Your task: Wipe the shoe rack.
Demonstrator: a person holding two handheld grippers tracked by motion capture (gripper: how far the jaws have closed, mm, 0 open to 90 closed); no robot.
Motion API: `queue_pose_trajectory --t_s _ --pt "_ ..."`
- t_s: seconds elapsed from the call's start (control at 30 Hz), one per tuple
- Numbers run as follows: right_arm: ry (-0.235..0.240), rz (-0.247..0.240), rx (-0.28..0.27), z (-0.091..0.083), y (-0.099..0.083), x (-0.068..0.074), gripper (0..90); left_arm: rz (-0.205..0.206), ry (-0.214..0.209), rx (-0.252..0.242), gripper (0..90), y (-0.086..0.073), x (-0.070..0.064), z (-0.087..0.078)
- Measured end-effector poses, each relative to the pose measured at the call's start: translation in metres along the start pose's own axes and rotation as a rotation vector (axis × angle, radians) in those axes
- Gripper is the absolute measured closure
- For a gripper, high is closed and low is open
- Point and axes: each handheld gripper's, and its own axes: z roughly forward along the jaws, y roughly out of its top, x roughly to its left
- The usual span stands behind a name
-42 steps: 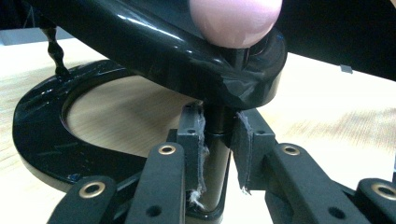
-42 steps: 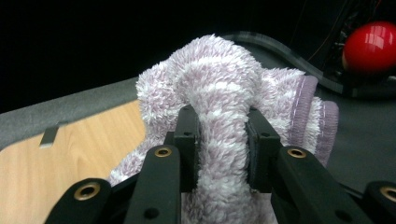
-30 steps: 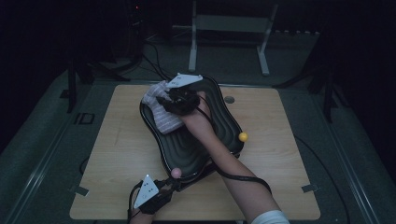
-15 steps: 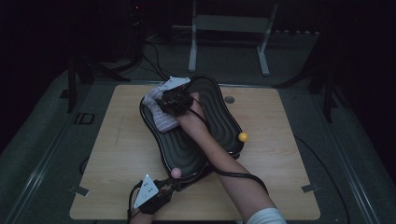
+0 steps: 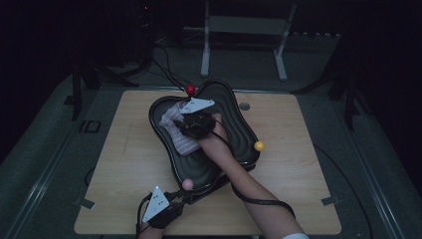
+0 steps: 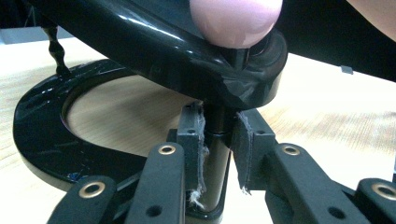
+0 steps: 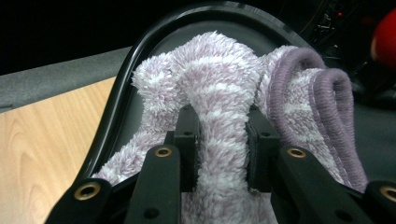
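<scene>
- Dark room, pale wooden table (image 5: 124,164) under the lamp.
- The black wavy tray (image 5: 239,129) sits mid-table; the fluffy lilac cloth (image 5: 176,130) lies at its far left.
- The right gripper (image 5: 191,130) has slid left with it, jaws pinching a fold: wiping goes on.
- The left gripper (image 6: 219,154) clamps the tray's near post (image 6: 215,161) under the pink knob (image 6: 236,18), seen close up.

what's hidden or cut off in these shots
- High view: the tray floor under the cloth, covered by the cloth, the right gripper and the hand.
- High view: the left gripper tips, too dark and small to make out.
- Left gripper view: the pink ball, cut off by the top edge.
- Right gripper view: the red ball, cut off by the right edge and blurred.
</scene>
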Motion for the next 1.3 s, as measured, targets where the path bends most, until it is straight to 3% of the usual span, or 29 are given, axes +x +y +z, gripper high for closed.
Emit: queue_pose_trajectory --t_s 0.7,1.3 --pt "0.041 -0.026 0.014 -0.033 -0.053 0.021 71.0 0.001 0.005 0.001 74.5 0.000 -0.001 0.000" --pt "0.063 -0.025 0.027 -0.054 -0.084 0.027 71.0 0.001 0.007 0.001 74.5 0.000 -0.001 0.000"
